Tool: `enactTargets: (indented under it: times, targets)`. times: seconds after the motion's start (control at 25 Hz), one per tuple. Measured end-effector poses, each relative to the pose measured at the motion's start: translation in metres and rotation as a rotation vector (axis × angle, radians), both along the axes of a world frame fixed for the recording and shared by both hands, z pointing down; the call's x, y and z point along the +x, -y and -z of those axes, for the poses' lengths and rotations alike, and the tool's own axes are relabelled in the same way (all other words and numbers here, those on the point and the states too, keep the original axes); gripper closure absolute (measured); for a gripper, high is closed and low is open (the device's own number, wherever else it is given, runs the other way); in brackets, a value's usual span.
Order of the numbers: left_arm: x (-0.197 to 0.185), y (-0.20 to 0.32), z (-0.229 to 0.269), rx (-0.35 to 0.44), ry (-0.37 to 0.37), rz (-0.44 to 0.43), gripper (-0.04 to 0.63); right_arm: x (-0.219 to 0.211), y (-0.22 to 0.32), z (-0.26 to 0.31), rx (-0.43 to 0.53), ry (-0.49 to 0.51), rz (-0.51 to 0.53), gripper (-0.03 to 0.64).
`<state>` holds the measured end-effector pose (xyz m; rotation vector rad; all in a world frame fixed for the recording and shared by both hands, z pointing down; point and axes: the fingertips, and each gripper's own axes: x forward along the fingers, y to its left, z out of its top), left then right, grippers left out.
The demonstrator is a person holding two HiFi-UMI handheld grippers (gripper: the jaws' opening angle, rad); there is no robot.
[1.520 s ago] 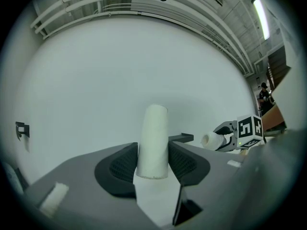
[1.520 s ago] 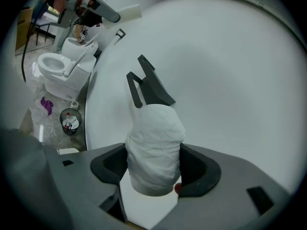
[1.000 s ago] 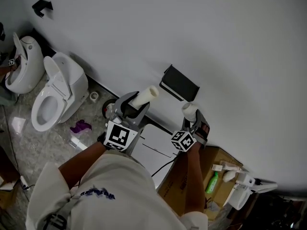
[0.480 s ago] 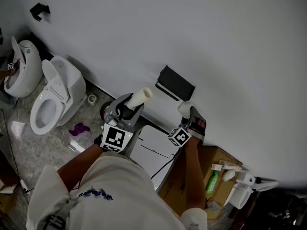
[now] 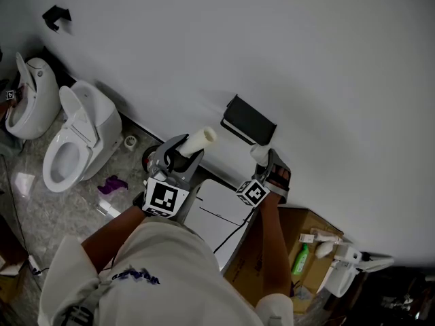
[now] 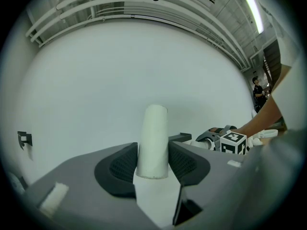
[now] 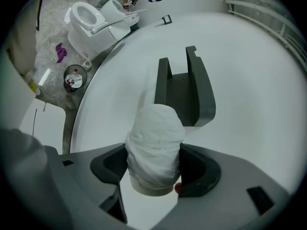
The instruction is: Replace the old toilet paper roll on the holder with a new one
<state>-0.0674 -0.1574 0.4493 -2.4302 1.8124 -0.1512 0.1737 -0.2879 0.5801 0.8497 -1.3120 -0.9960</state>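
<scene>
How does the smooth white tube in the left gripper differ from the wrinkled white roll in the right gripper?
The smooth white cardboard tube in the left gripper is slim and bare; the wrinkled white paper roll in the right gripper is thicker and wound with paper. The tube reaches far beyond its fingers; the roll looks shorter. Both are white cylinders, clamped by one end.

toilets [image 5: 81, 134] [image 5: 30, 100] 2 | rolls [image 6: 154, 128] [image 7: 154, 143] 2 | hand-held grippers [image 6: 152, 161] [image 7: 154, 170] 2 | bin [image 7: 76, 78] 1
</scene>
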Motion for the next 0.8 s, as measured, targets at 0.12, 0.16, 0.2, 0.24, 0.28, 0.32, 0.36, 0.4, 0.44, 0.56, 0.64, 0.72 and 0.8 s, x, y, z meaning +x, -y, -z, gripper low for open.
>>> enactTargets:
  times: [0.12,0.16,0.2,0.24,0.28,0.32,0.36,0.4,0.44,0.56,0.64,0.72,0.8]
  targets:
    - [0.002,0.000,0.000,0.001,-0.008,-0.007,0.399,-0.004,0.000,0.001,0.003,-0.007,0.006,0.310]
    - [0.003,0.000,0.001,0.001,-0.008,-0.010,0.399,-0.007,0.000,0.002,0.006,-0.008,0.009,0.310]
    - [0.004,0.000,0.001,0.001,-0.008,-0.012,0.399,-0.009,0.000,0.003,0.009,-0.009,0.013,0.310]
    - [0.003,-0.001,0.000,-0.002,-0.009,-0.013,0.399,-0.011,0.000,0.005,0.012,-0.010,0.017,0.310]
    - [0.002,-0.001,-0.002,-0.008,-0.012,-0.011,0.399,-0.014,0.000,0.006,0.014,-0.012,0.020,0.310]
    - [0.000,-0.001,-0.005,-0.016,-0.016,-0.008,0.399,-0.017,0.001,0.006,0.015,-0.015,0.024,0.310]
    - [-0.002,0.000,-0.006,-0.020,-0.018,-0.006,0.399,-0.019,0.001,0.006,0.016,-0.018,0.027,0.310]
    - [-0.004,0.001,-0.005,-0.017,-0.018,-0.007,0.399,-0.021,0.001,0.005,0.014,-0.021,0.029,0.310]
    - [-0.005,0.001,-0.004,-0.012,-0.017,-0.009,0.399,-0.022,0.001,0.003,0.011,-0.025,0.032,0.310]
    - [-0.007,0.001,-0.004,-0.014,-0.019,-0.009,0.399,-0.024,0.000,0.001,0.009,-0.041,0.045,0.310]
    - [-0.007,0.001,-0.005,-0.016,-0.023,-0.007,0.399,-0.025,0.000,0.002,0.010,-0.048,0.046,0.310]
    - [-0.007,0.000,-0.008,-0.025,-0.028,-0.002,0.399,-0.025,0.000,0.001,0.010,-0.057,0.052,0.310]
    - [-0.008,0.000,-0.011,-0.034,-0.031,0.003,0.399,-0.027,0.000,0.000,0.014,-0.075,0.062,0.310]
